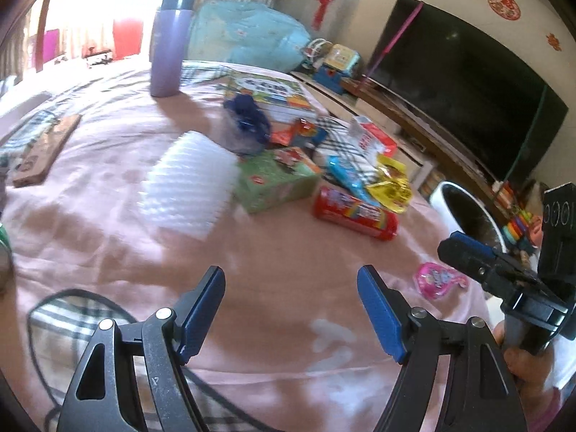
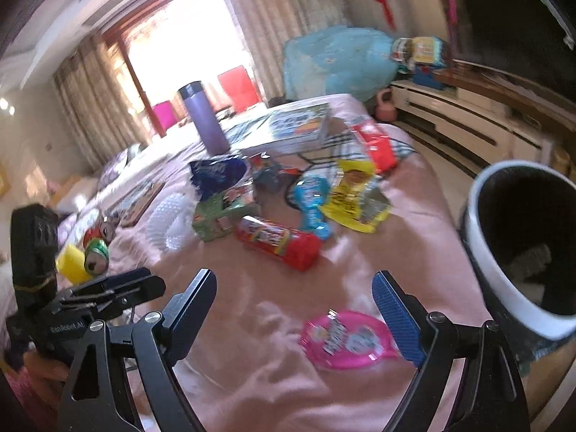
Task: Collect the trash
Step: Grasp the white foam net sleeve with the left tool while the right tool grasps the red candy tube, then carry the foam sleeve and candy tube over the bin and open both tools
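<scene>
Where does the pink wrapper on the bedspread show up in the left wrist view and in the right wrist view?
Left wrist view: pink wrapper lies low on the right, beyond the right gripper.
Right wrist view: pink wrapper lies low, right of centre, by the right-hand blue finger.
Shared landmark: the red tube lying on its side on the pink bedspread.

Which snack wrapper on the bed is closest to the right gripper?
The round pink wrapper, lying alone just before the open right gripper; the yellow and blue wrappers sit farther off in the pile.
</scene>
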The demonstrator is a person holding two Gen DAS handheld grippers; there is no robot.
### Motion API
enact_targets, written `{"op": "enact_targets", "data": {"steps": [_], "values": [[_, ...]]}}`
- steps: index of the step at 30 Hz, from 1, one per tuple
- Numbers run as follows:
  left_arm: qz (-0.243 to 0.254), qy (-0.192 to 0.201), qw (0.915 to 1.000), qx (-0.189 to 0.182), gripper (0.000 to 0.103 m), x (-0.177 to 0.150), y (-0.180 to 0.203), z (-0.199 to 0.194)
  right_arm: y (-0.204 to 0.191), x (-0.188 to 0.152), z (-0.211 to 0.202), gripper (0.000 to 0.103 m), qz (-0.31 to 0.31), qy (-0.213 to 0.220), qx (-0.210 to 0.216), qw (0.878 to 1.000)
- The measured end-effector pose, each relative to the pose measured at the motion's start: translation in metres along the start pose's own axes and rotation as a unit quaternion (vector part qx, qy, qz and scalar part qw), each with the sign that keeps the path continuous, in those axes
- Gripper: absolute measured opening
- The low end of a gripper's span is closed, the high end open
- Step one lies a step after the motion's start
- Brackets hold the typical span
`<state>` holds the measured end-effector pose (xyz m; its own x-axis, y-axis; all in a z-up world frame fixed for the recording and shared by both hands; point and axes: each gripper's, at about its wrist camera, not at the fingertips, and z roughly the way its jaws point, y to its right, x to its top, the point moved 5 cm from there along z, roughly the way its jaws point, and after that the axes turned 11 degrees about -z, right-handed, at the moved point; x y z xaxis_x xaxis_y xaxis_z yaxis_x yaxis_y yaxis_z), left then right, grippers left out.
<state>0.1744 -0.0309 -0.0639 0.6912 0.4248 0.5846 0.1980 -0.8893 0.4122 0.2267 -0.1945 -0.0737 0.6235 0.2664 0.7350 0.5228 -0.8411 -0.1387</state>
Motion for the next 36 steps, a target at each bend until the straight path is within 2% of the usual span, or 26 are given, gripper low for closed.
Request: {"op": "enact_targets", "data": {"steps": [8, 15, 18, 20, 21, 22, 23, 28, 36], "values": [[-0.004, 0.03, 0.9989, 0.037, 0.076, 0.023, -0.016, -0.007, -0.023, 0.011, 0.036, 0.09, -0.069, -0.033, 0.014, 0.997], [-0.006, 0.037, 0.9969, 0.069, 0.079, 0.048, -0.03, 0.012, -0.031, 0.023, 0.064, 0.089, -0.126, -0.051, 0.015, 0.991], [-0.007, 0.029, 0.9965, 0.078, 0.078, 0.051, -0.034, 0.03, -0.031, 0.024, 0.08, 0.082, -0.147, -0.069, 0.004, 0.987], [-0.005, 0.022, 0.9965, 0.081, 0.077, 0.051, -0.037, 0.04, -0.031, 0.022, 0.086, 0.072, -0.154, -0.08, -0.002, 0.985], [-0.005, 0.017, 0.9966, 0.081, 0.073, 0.051, -0.038, 0.045, -0.029, 0.02, 0.09, 0.067, -0.156, -0.087, -0.01, 0.984], [-0.004, 0.012, 0.9969, 0.077, 0.061, 0.051, -0.038, 0.049, -0.026, 0.018, 0.092, 0.052, -0.154, -0.092, -0.015, 0.984], [-0.003, 0.008, 0.9972, 0.075, 0.055, 0.05, -0.038, 0.051, -0.024, 0.017, 0.093, 0.047, -0.15, -0.096, -0.018, 0.984], [-0.001, 0.003, 0.9983, 0.059, 0.038, 0.047, -0.036, 0.05, -0.02, 0.012, 0.081, 0.04, -0.128, -0.091, -0.015, 0.988], [0.01, 0.008, 0.9999, 0.011, 0.034, 0.033, -0.016, 0.026, -0.015, 0.003, 0.044, 0.035, -0.049, -0.05, 0.025, 0.997]]}}
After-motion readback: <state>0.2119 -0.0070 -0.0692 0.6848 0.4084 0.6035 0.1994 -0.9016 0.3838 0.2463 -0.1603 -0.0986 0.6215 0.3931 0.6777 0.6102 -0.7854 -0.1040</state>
